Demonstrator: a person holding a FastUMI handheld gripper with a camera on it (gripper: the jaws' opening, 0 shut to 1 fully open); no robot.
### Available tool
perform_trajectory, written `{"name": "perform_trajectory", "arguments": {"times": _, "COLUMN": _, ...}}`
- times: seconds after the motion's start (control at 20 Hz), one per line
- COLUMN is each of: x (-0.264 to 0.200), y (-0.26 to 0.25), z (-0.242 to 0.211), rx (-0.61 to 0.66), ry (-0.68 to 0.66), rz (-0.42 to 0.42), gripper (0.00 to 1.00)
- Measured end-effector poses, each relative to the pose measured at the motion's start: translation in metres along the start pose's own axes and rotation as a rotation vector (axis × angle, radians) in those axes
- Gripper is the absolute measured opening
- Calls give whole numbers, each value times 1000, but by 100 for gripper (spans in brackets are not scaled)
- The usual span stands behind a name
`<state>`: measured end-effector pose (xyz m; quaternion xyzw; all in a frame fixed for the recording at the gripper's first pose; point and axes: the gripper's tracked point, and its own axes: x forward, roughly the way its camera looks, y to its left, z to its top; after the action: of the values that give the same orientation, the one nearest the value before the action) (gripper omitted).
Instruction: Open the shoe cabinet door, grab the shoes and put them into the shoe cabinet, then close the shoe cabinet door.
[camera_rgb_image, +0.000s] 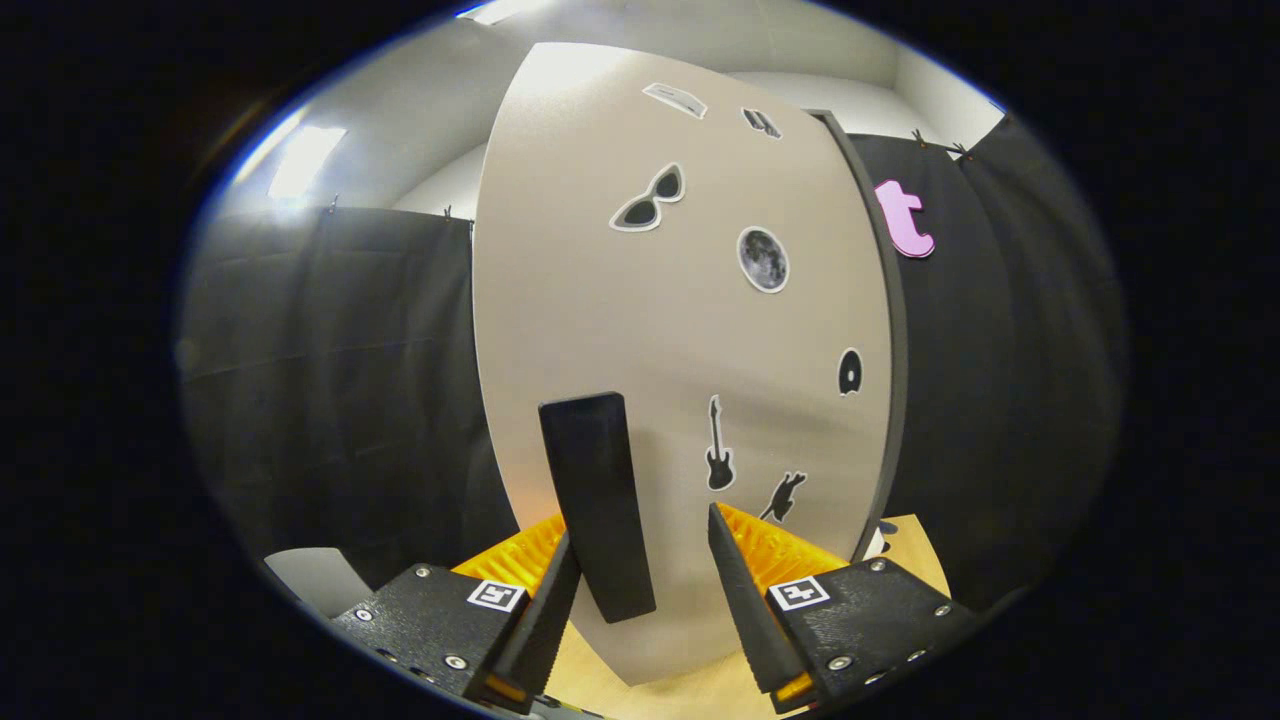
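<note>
Two fingers (640, 600) spread apart, straddling black handle (597, 500) on shoe cabinet door (680, 330), not yet pinching. Left finger near handle, right apart. Advice: centre handle, close firmly, pull along hinge arc, slowly.

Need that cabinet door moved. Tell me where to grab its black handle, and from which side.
Grip the black handle mid-length across its narrow width, straight from the front. It stands out from the beige door as an upright bar, already between the open gripper fingers.
</note>
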<state>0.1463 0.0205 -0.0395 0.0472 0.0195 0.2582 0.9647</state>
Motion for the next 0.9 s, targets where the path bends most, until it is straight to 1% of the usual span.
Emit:
{"name": "perform_trajectory", "arguments": {"times": 0.1, "x": 4, "y": 0, "z": -8, "rx": -16, "ry": 2, "rz": 3, "gripper": 74}}
{"name": "perform_trajectory", "arguments": {"times": 0.3, "x": 7, "y": -6, "z": -9, "rx": -83, "ry": -13, "rz": -25, "gripper": 74}}
{"name": "perform_trajectory", "arguments": {"times": 0.65, "x": 9, "y": -6, "z": -14, "rx": -82, "ry": -15, "rz": -26, "gripper": 76}}
{"name": "perform_trajectory", "arguments": {"times": 0.9, "x": 11, "y": -9, "z": -15, "rx": -109, "ry": -19, "rz": -73, "gripper": 79}}
